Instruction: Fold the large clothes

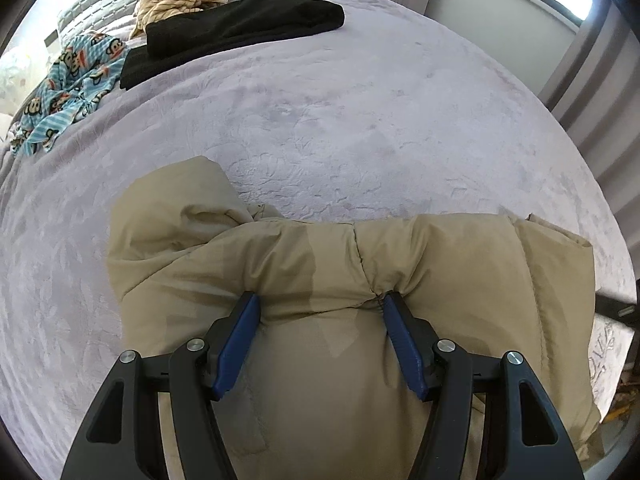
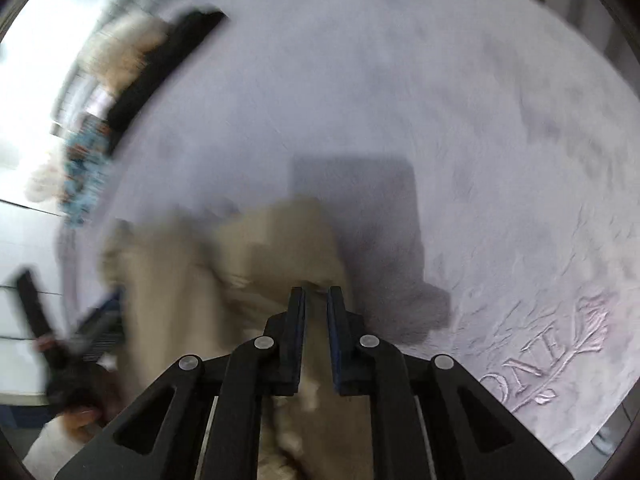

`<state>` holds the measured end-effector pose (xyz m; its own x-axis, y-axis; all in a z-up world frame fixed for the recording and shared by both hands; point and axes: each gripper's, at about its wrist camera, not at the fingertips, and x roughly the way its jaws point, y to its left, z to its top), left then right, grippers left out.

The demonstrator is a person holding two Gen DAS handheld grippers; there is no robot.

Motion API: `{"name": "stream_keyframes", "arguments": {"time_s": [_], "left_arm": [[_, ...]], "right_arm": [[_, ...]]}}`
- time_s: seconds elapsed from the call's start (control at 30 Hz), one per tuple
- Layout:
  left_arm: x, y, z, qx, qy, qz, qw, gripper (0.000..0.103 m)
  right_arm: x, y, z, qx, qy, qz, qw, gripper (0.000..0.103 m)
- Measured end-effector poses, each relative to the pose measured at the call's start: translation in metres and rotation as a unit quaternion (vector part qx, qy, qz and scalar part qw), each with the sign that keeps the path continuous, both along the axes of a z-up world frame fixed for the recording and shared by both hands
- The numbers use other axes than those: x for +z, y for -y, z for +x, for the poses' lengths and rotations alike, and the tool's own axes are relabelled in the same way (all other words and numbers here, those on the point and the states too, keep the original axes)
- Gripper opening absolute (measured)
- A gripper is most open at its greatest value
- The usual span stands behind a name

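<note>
The left gripper (image 1: 318, 302) stood wide, pads pressing into a bulge of the beige puffer jacket (image 1: 460, 264) on the lilac bedspread (image 1: 320, 120); the right gripper (image 2: 317, 294) pinched a thin fold. Light, soft, slippery: seams probably grip best

Puffy beige jacket (image 1: 440, 264), bunched on bed

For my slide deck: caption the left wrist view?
Left gripper clamps a puffy beige jacket on a lavender bedspread.
</note>
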<state>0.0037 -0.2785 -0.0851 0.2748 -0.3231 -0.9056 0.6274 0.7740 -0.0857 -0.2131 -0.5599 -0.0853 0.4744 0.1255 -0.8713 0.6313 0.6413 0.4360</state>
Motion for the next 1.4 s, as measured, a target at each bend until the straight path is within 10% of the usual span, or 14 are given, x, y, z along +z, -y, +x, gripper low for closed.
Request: {"name": "stream_keyframes", "arguments": {"time_s": [0.13, 0.3, 0.83, 0.87, 0.93, 1.23, 1.3, 1.37, 1.4], "left_arm": [[0.0, 0.0, 0.0, -0.001, 0.002, 0.004, 1.0, 0.066], [0.007, -0.006, 0.002, 0.004, -0.006, 0.012, 0.9999, 0.066], [0.05, -0.064, -0.019, 0.033, -0.028, 0.056, 0.9975, 0.066], [0.051, -0.068, -0.02, 0.037, -0.03, 0.057, 0.9972, 0.067], [0.051, -0.074, -0.021, 0.047, -0.032, 0.057, 0.9968, 0.103], [0.039, -0.094, -0.02, 0.07, -0.054, 0.057, 0.9944, 0.103], [0.036, -0.098, -0.019, 0.074, -0.061, 0.053, 0.994, 0.103], [0.033, -0.1, -0.017, 0.075, -0.067, 0.051, 0.9936, 0.103], [0.031, -0.101, -0.016, 0.076, -0.071, 0.049, 0.9934, 0.103]], "right_arm": [[0.028, -0.022, 0.012, 0.056, 0.071, 0.036, 0.995, 0.013], [-0.019, -0.059, 0.041, 0.107, -0.022, 0.035, 0.993, 0.012], [-0.028, -0.074, 0.04, 0.112, -0.033, 0.048, 0.992, 0.012], [-0.027, -0.074, 0.041, 0.113, -0.034, 0.048, 0.992, 0.012], [-0.026, -0.075, 0.041, 0.114, -0.036, 0.047, 0.992, 0.012], [-0.018, -0.069, 0.041, 0.12, -0.031, 0.047, 0.991, 0.013], [-0.007, -0.061, 0.035, 0.113, -0.018, 0.036, 0.993, 0.035], [0.002, -0.049, 0.028, 0.1, -0.009, 0.021, 0.995, 0.083], [0.005, -0.042, 0.024, 0.094, 0.0, 0.019, 0.995, 0.083]]}}
